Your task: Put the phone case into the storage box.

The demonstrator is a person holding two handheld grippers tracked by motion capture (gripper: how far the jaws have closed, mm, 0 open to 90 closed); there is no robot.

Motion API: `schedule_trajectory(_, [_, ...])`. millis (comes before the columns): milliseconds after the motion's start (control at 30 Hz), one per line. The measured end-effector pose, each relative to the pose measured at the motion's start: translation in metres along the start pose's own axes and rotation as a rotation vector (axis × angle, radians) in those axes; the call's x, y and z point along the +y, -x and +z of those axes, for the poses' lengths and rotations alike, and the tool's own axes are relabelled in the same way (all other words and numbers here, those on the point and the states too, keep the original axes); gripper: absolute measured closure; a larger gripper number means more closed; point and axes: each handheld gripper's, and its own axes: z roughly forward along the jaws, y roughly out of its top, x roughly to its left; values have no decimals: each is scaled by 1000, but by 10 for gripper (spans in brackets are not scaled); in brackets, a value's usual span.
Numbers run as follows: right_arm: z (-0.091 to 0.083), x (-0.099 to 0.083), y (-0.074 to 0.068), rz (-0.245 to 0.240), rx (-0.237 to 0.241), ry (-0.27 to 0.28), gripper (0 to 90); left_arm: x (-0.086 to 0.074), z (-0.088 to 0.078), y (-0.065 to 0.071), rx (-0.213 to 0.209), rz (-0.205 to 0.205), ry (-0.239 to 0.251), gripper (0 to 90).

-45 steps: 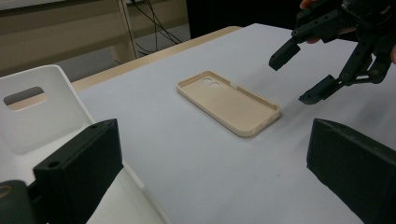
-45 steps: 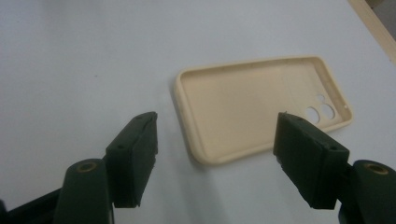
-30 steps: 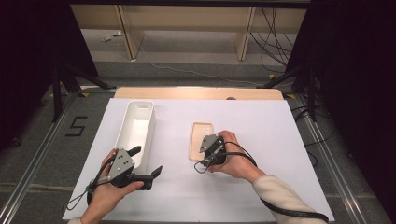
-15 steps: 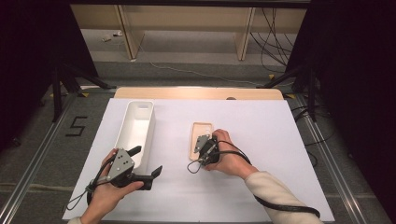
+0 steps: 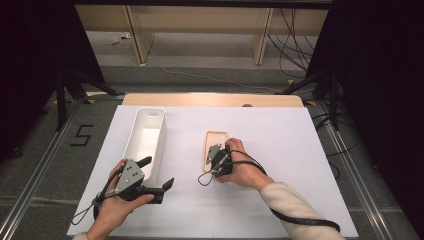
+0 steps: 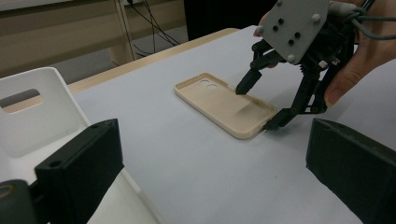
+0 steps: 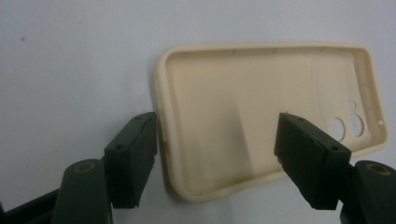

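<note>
A beige phone case lies hollow side up on the white table sheet. My right gripper stands over its near end, jaws open. In the left gripper view, one of the right gripper's fingertips rests inside the case and the other sits just outside the end wall. The right gripper view shows the same straddle: the gripper spans the case's short edge without pressing it. My left gripper is held open near the front left, empty.
A long white bin stands left of the case, next to my left gripper; its end wall with a handle slot shows in the left gripper view. Wooden table edge at the back, floor and cables beyond.
My right hand has edged slightly left, bringing its jaws further over the case's near end. The left hand and the bin have not moved.
</note>
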Motion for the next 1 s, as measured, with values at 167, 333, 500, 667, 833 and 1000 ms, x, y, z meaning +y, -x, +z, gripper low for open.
schedule_trajectory(167, [0, 2, 1, -23, -6, -14, 314, 0, 0, 0, -1, 0, 0, 34])
schedule_trajectory(333, [1, 4, 1, -35, -5, -27, 317, 0, 0, 0, -3, 1, 1, 35])
schedule_trajectory(500, [1, 6, 1, -43, 6, -38, 336, 0, 0, 0, -4, 0, 1, 36])
schedule_trajectory(667, [0, 7, -1, -50, 25, -45, 423, 0, 0, 0, -5, 2, 0, 36])
schedule_trajectory(833, [-1, 8, -2, -69, 48, -51, 516, 0, 1, 1, -8, 4, 0, 36])
schedule_trajectory(1000, [-1, 11, -6, -98, 59, -70, 613, 0, 1, 1, -9, 5, -1, 37])
